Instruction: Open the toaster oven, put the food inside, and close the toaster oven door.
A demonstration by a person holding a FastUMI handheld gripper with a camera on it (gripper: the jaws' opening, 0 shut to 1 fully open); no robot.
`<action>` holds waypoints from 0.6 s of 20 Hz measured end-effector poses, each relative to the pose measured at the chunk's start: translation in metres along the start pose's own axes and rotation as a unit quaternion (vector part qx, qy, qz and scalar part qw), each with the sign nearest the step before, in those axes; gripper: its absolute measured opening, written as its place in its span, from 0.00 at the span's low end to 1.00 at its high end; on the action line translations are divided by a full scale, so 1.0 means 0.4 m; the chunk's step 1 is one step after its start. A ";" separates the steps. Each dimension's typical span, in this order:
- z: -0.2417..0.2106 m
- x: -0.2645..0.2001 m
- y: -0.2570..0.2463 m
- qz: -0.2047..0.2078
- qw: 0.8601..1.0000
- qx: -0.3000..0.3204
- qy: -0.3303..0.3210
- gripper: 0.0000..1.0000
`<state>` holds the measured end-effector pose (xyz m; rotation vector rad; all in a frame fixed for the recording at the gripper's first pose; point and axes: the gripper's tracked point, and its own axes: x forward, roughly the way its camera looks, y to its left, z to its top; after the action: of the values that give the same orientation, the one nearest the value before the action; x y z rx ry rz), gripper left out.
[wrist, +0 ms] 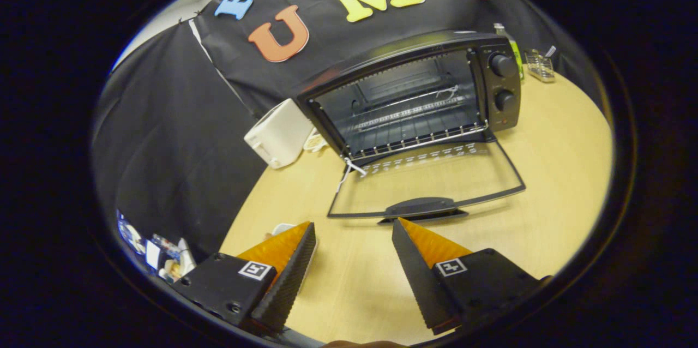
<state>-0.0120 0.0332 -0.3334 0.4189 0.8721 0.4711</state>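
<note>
Judging by the oven (414, 97), step one is done: its door (431, 184) lies flat open on the table (556, 146), rack bare. Gripper (353, 234) fingers gape wide, holding nothing; a plate (282, 227) edge, perhaps the food's, peeks beside the left finger.

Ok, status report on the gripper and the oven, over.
Hand-held gripper open, holding nothing. Toaster oven open, door flat on the table just ahead of the fingers, rack bare. Nothing between fingers and door.

Black toaster oven (414, 91) with silver wire rack (420, 141), white toaster (278, 132), pale wood-grain desk (556, 162), green bottle (512, 48).
</note>
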 end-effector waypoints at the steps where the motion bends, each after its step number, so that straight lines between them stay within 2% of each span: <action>1: -0.031 -0.001 0.044 0.036 0.998 0.016 0.042 0.94; 3: -0.079 0.006 0.115 0.092 0.988 0.052 0.110 0.94; 4: -0.089 0.009 0.131 0.098 0.984 0.067 0.130 0.94; 8: -0.108 0.016 0.141 0.093 0.982 0.068 0.151 0.92; 12: -0.140 0.031 0.145 0.086 0.978 0.012 0.190 0.86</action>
<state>-0.0629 0.0962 -0.3429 0.4347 1.2172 0.7157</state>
